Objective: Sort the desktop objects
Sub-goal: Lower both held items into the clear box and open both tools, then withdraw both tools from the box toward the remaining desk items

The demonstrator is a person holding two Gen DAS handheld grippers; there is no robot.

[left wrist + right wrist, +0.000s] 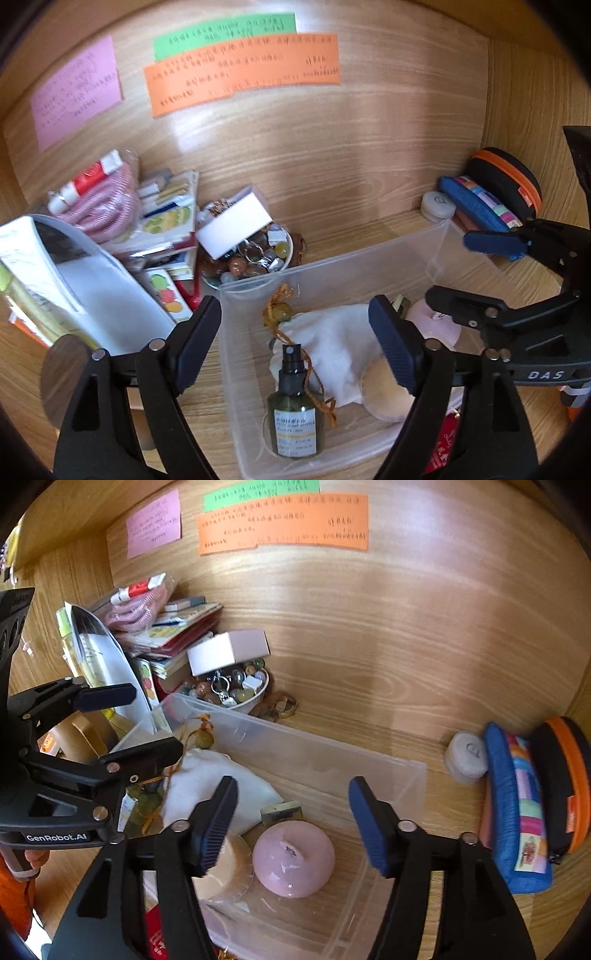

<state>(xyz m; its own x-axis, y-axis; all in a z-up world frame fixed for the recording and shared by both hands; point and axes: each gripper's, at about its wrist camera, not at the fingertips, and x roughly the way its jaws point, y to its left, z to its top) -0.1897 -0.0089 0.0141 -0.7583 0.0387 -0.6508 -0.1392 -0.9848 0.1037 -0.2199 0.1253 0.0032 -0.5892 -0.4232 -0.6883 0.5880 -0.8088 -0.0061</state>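
From the left wrist, the left gripper (295,343) hangs with its jaws spread wide and empty over a clear plastic storage bin (332,258) standing on a light wood-grain desk (351,192). In the bin an olive-green spray bottle (295,413) stands upright beside a white cloth pouch (340,343). A white bowl of coloured stones (255,258) sits just behind the bin. Pink, green and orange paper notes (240,70) are stuck on the wooden back panel.

From the right wrist, the right gripper (291,823) is likewise spread open, holding nothing, above a pink rounded lid-like object (293,858) lying in the bin. A blue patchwork pencil case (517,812) leans against the desk's right side wall.
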